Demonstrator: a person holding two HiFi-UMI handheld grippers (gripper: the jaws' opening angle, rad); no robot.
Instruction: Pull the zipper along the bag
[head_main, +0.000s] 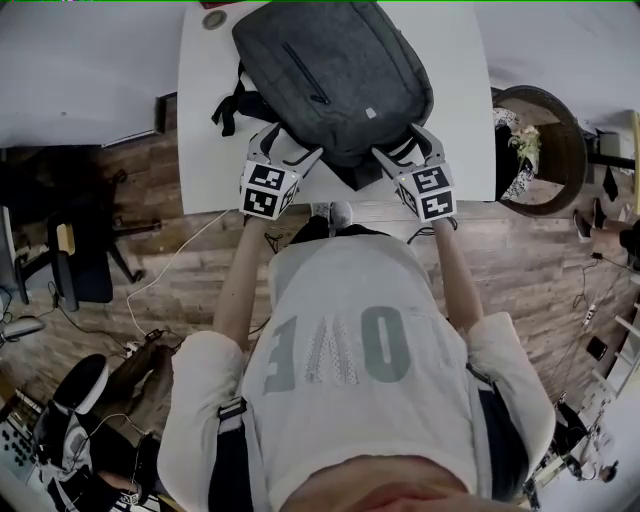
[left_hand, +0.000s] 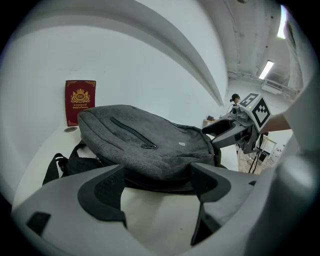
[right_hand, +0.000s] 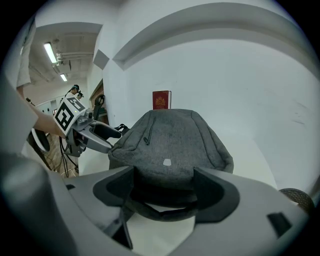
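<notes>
A dark grey backpack lies flat on the white table, its top end toward me. A front pocket zipper with a small pull runs across its face. My left gripper stands open at the bag's near left corner, the bag's edge just beyond its jaws. Open too is my right gripper, at the near right corner, with the bag's top handle lying between its jaws, not clamped. Each gripper shows in the other's view: the right gripper and the left gripper.
A dark red booklet leans against the wall at the table's far end, by a small round object. Black straps trail off the bag's left side. A round wicker basket stands on the floor to the right, chairs to the left.
</notes>
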